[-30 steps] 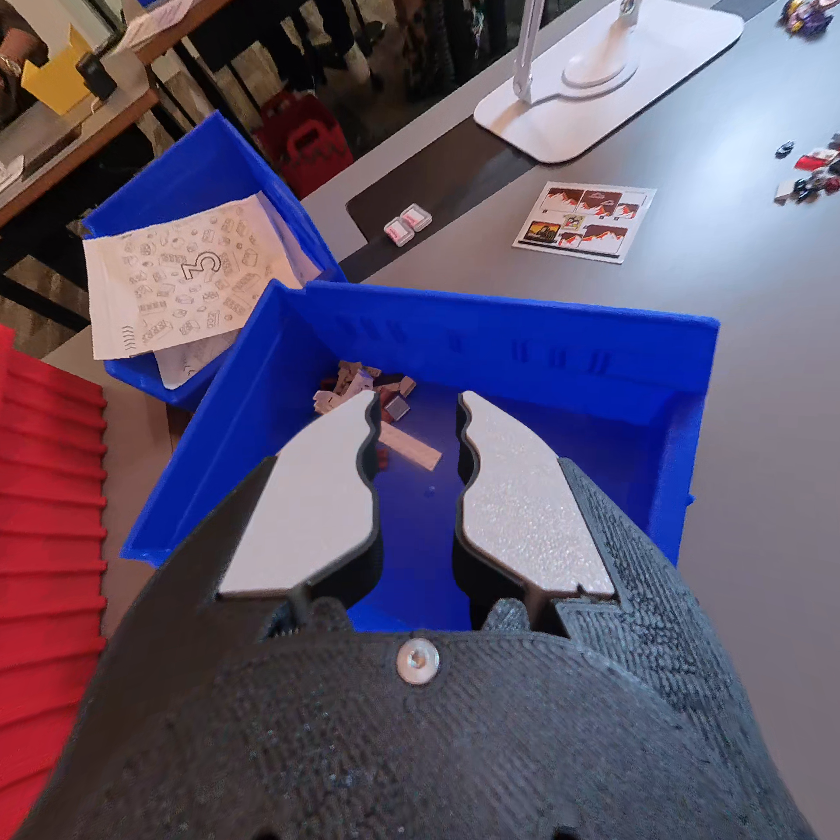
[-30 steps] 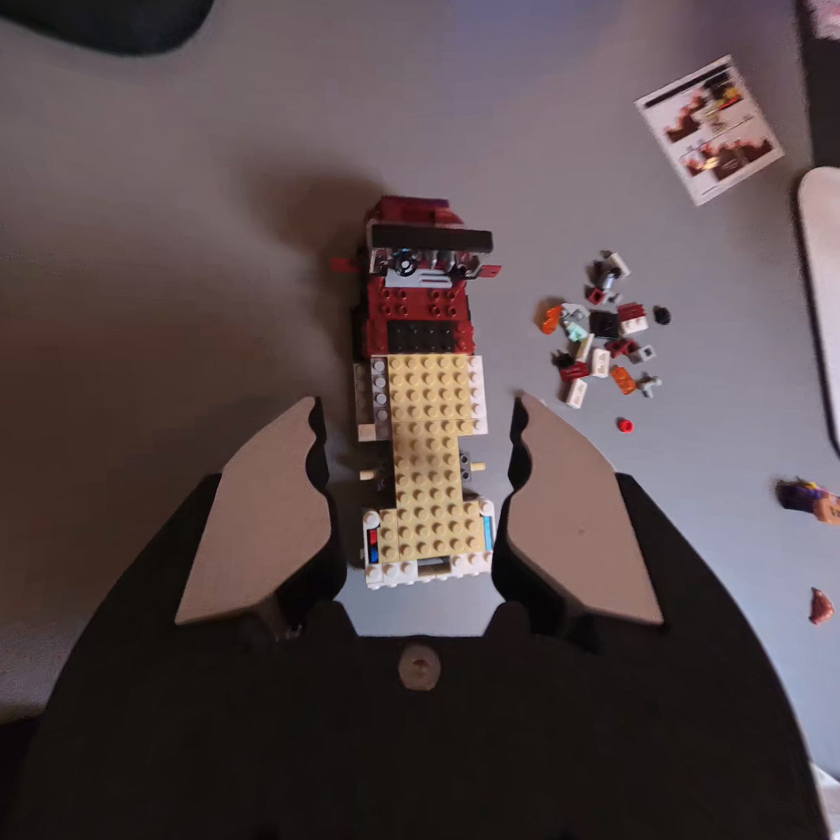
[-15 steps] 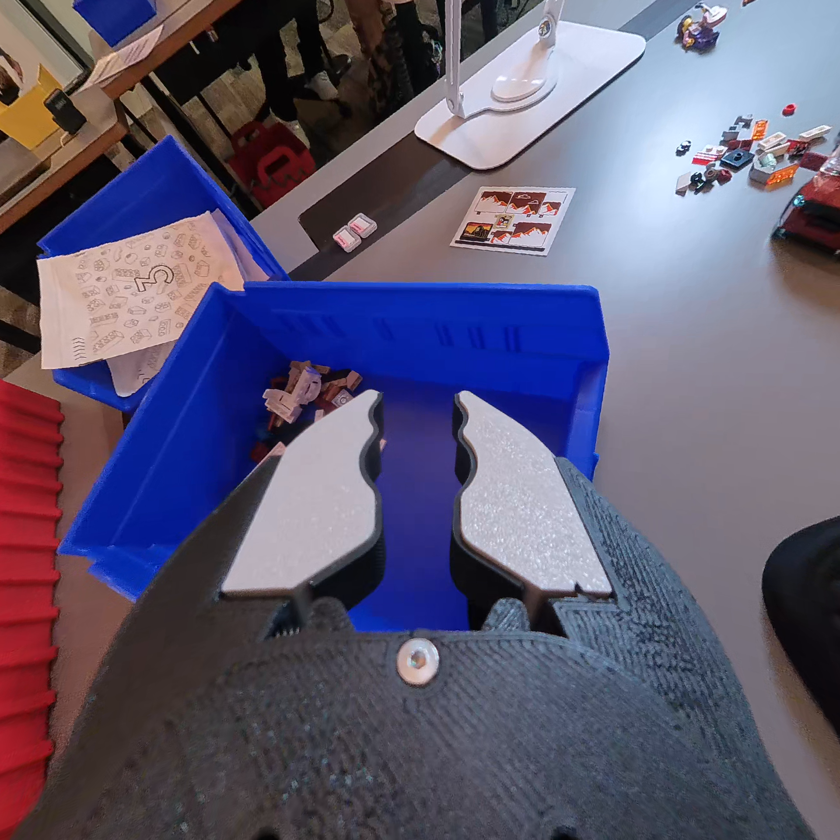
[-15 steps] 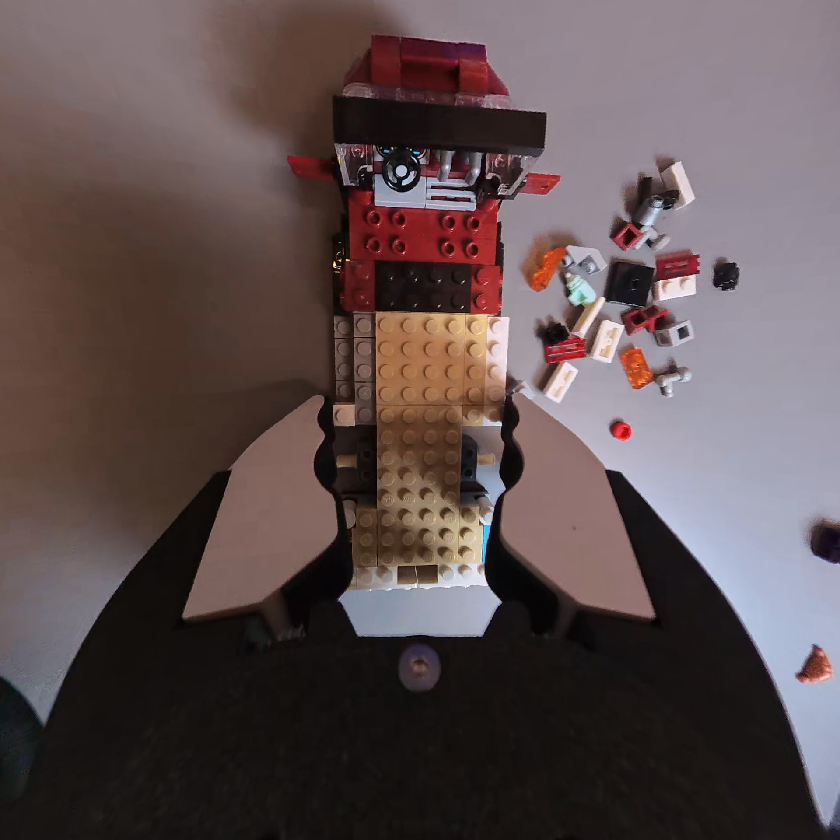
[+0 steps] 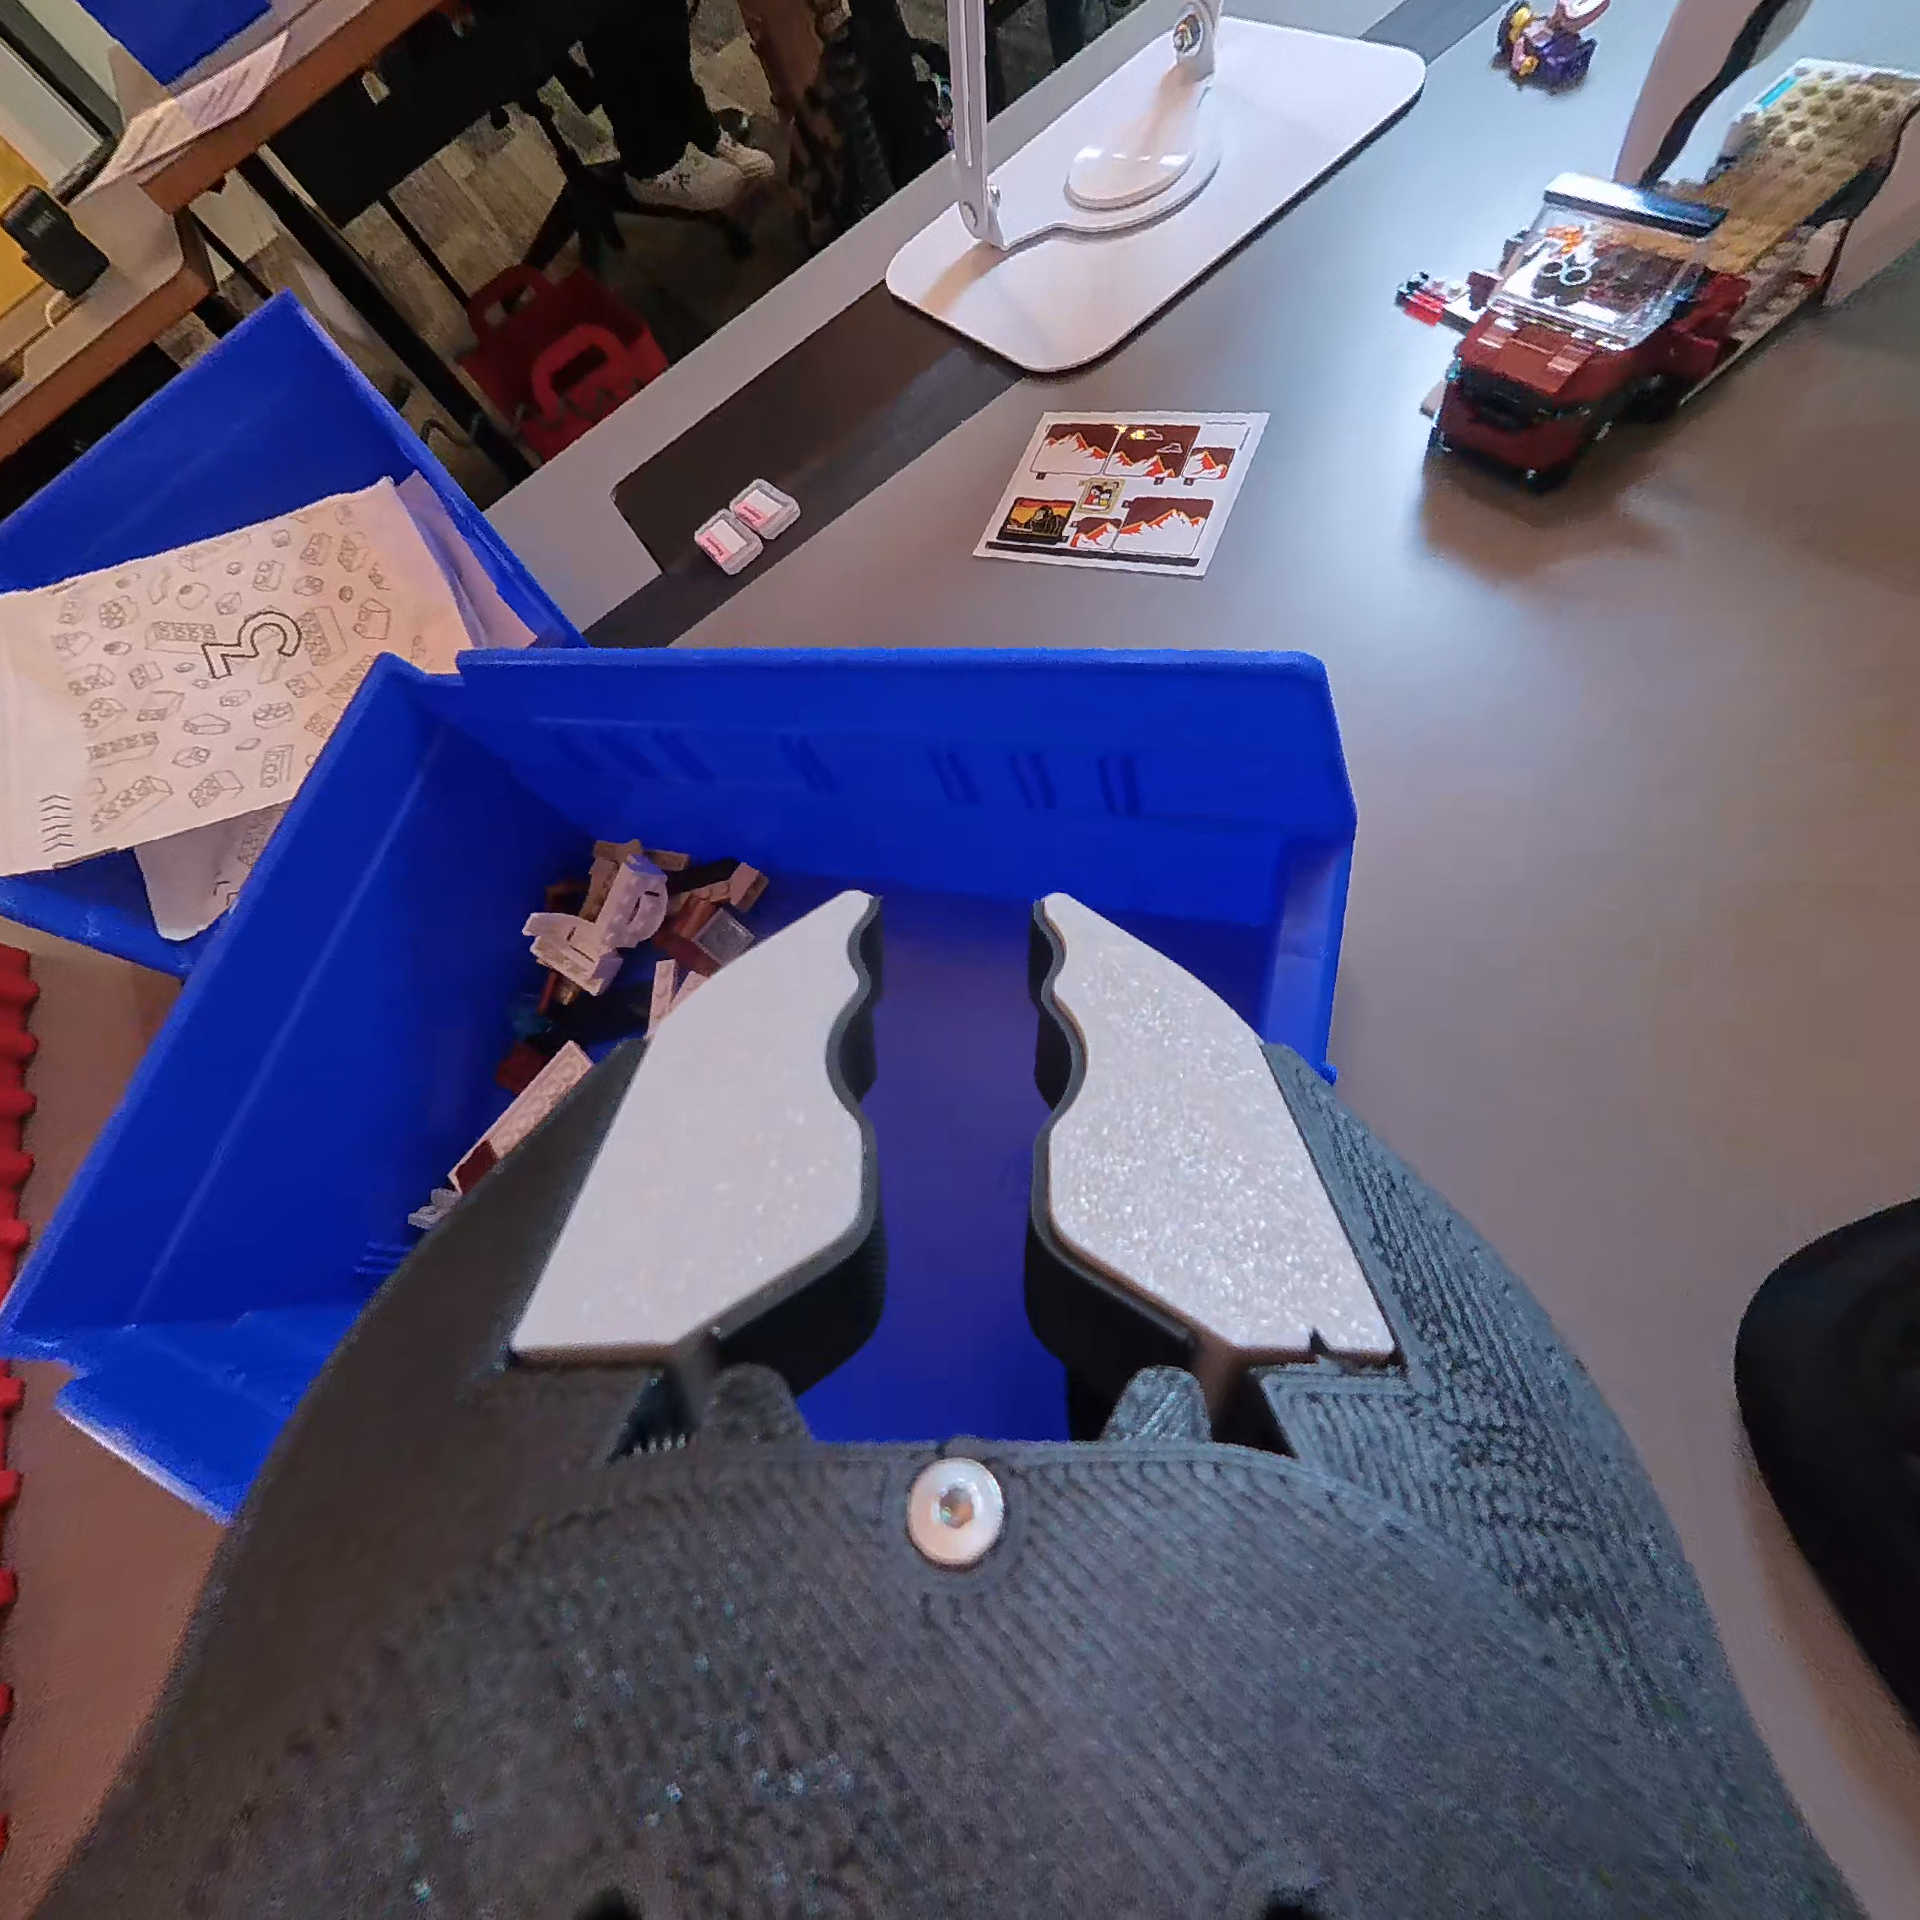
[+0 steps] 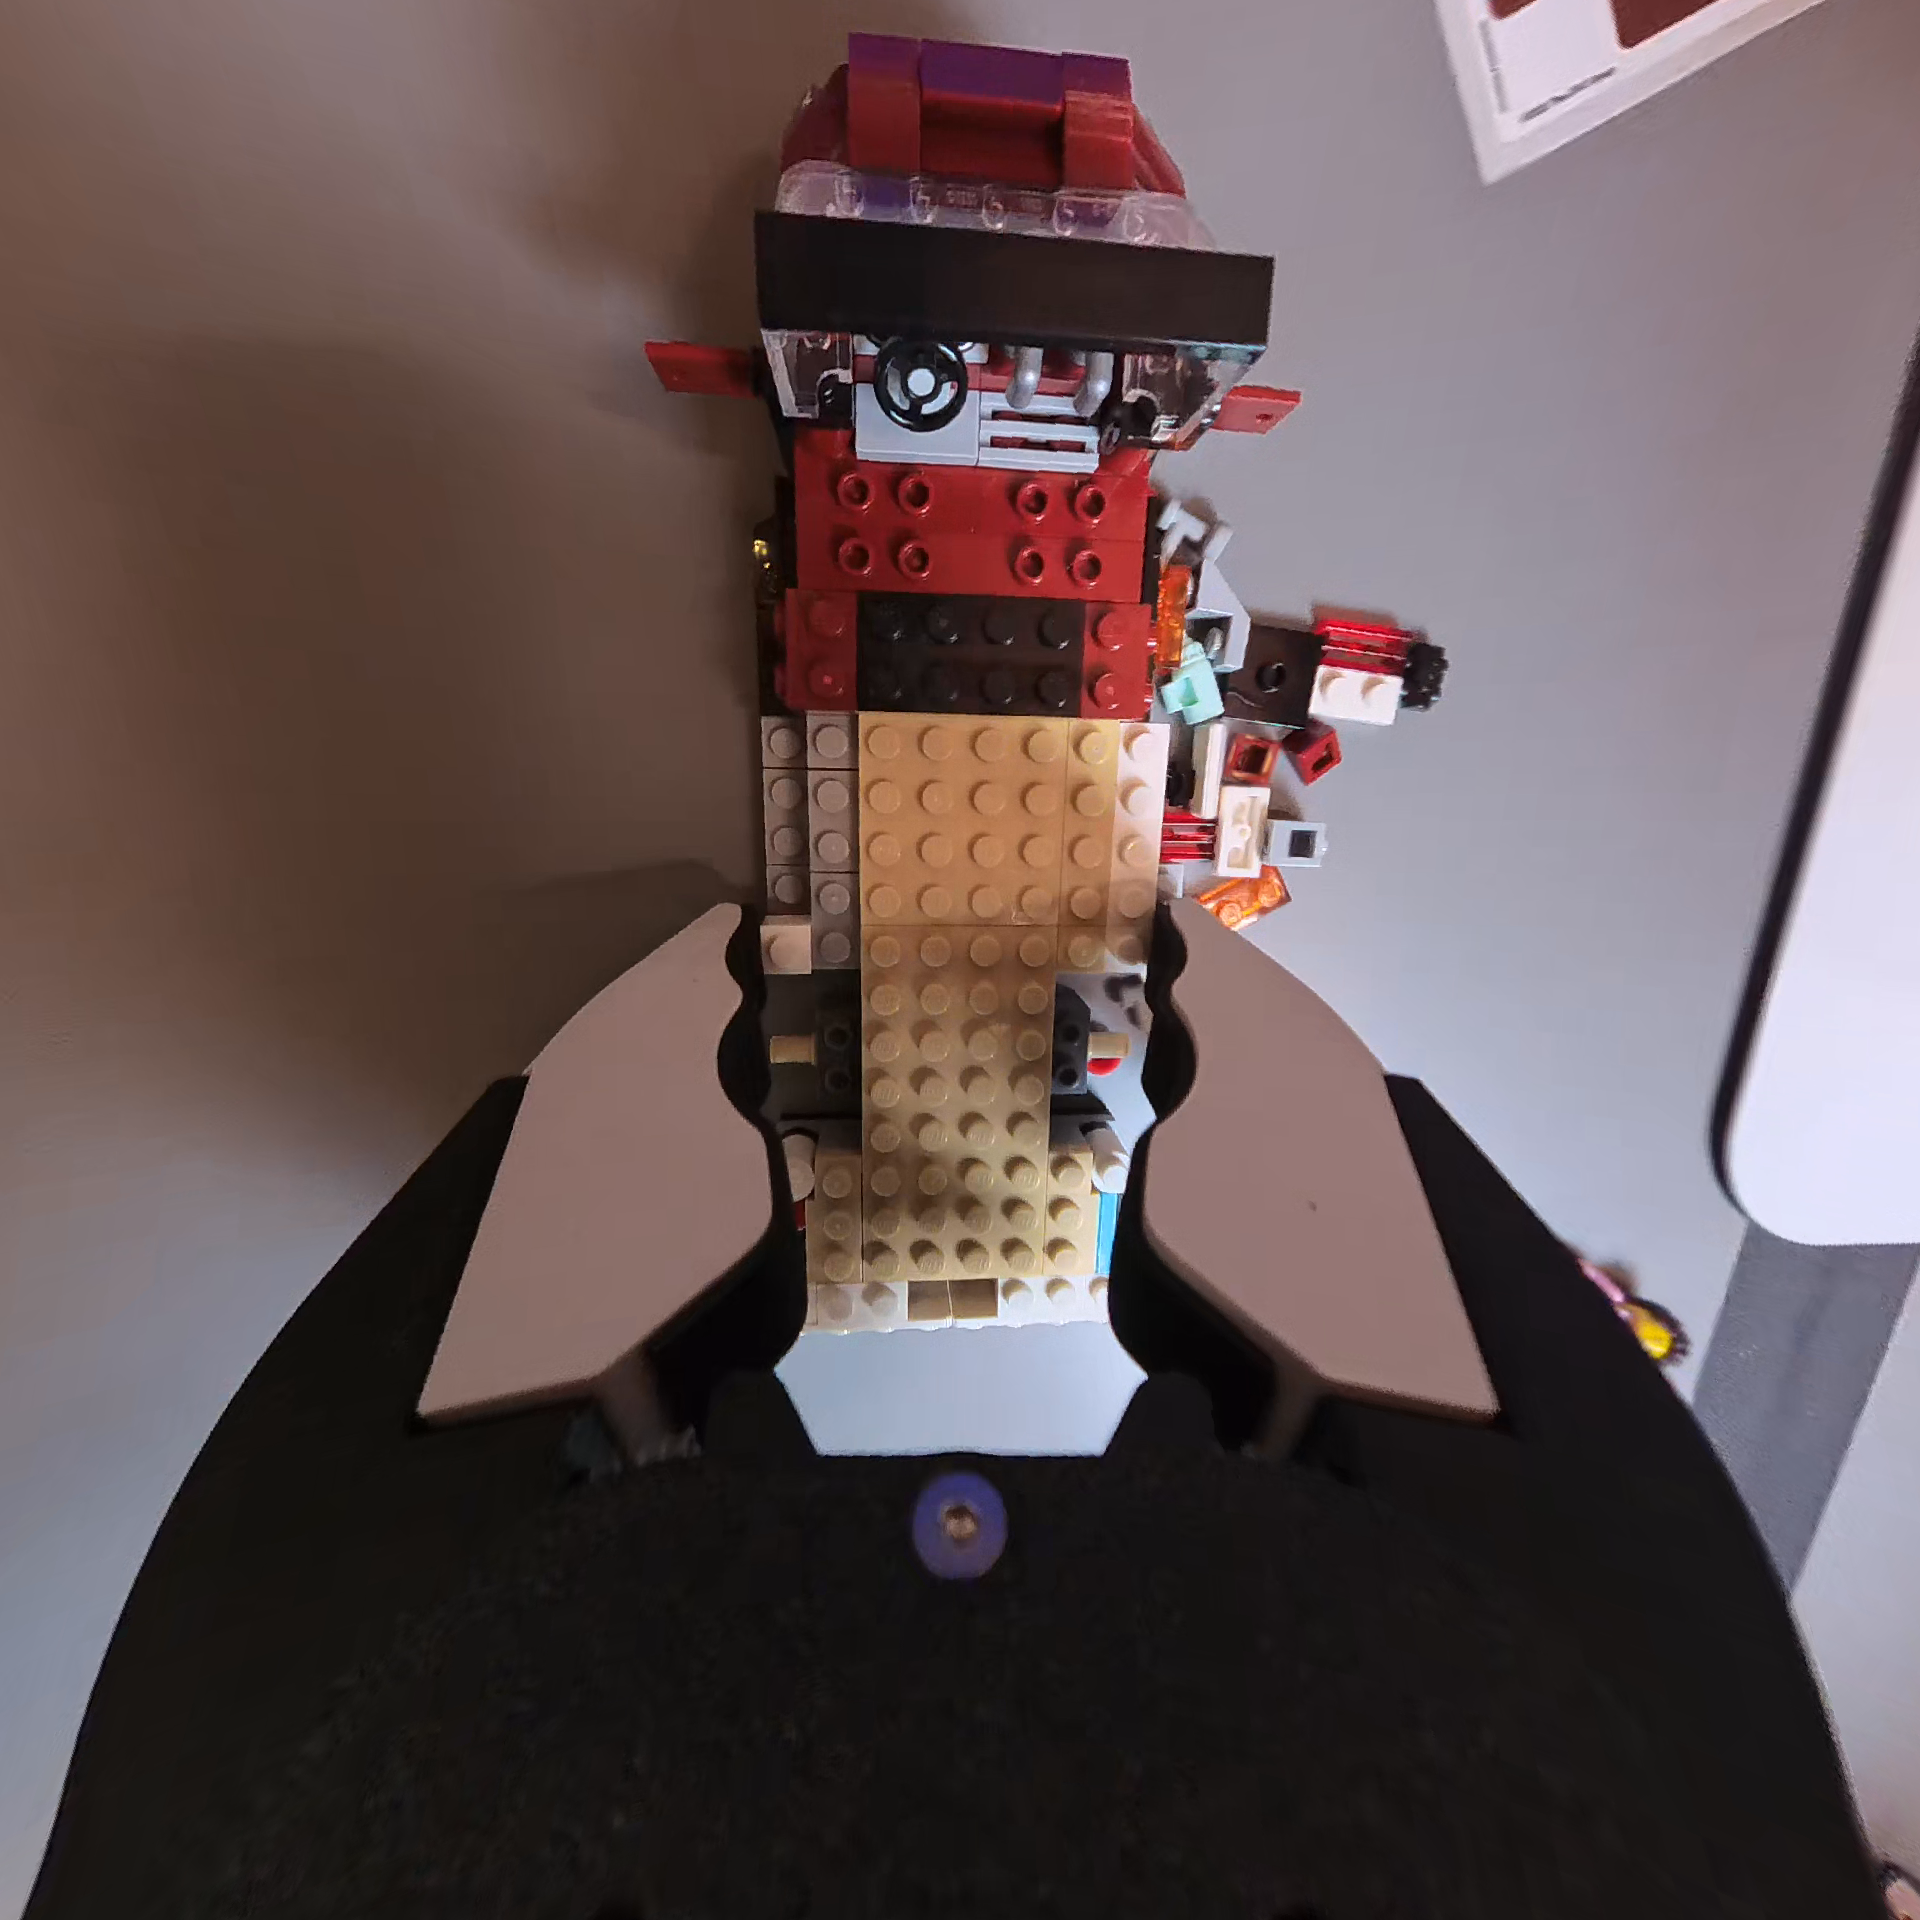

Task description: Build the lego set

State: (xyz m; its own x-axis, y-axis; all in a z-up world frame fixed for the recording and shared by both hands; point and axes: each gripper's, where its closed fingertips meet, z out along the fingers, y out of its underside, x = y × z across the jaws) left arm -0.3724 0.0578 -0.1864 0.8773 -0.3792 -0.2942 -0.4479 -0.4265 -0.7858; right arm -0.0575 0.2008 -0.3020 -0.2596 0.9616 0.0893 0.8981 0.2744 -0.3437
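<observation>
Two tongs: left tongs parted on nothing above the blue bin, loose bricks lying leftward. Right tongs clamping the brick truck's tan rear, long axis running straight ahead; small parts scattered on the desk beside.

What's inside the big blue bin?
The bin has a heap of small bricks in its left corner. The left gripper covers the near floor, so anything there is hidden.

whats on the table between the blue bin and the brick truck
In the left wrist view, a sticker sheet lies on bare grey table between the blue bin and the brick truck; nothing else.
</observation>
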